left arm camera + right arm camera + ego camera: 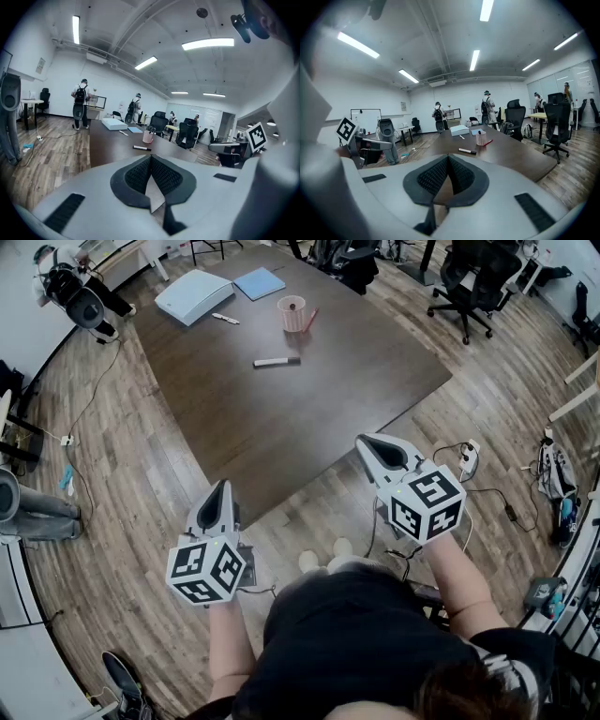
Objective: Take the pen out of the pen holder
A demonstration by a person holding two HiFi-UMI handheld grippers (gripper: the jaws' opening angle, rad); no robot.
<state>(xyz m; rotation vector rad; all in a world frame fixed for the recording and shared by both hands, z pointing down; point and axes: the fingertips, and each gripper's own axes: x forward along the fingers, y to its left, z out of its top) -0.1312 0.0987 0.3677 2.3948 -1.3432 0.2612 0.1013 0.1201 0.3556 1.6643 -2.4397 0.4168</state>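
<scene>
Both of my tools are clenched on nothing: the left gripper [223, 486] and the right gripper [364, 442] each have their jaws pressed tip to tip, and I hold them close to my body over the wooden floor [122, 512], short of the near edge of the table [281, 427]. The pen holder [292, 313], a pink mesh cup, stands upright toward the far side of the table, well apart from either gripper. It is the only container I can see, and one dark-capped pen [478, 133] sticks up out of it; I cannot tell whether anything else is inside. A red pen [310, 319] lies on the table just beside the cup, and a black marker [277, 362] lies nearer to me, so I judge the first risk to be picking up the wrong thing: only the pen in the cup counts. The second risk is arriving with closed jaws, which would knock the cap or push the cup over. The mesh cup looks light, so if I pull the pen at a slant, or without steadying the cup with my other gripper, I expect it to tip or slide toward the white box [193, 294] and blue notebook [259, 282] behind it.
</scene>
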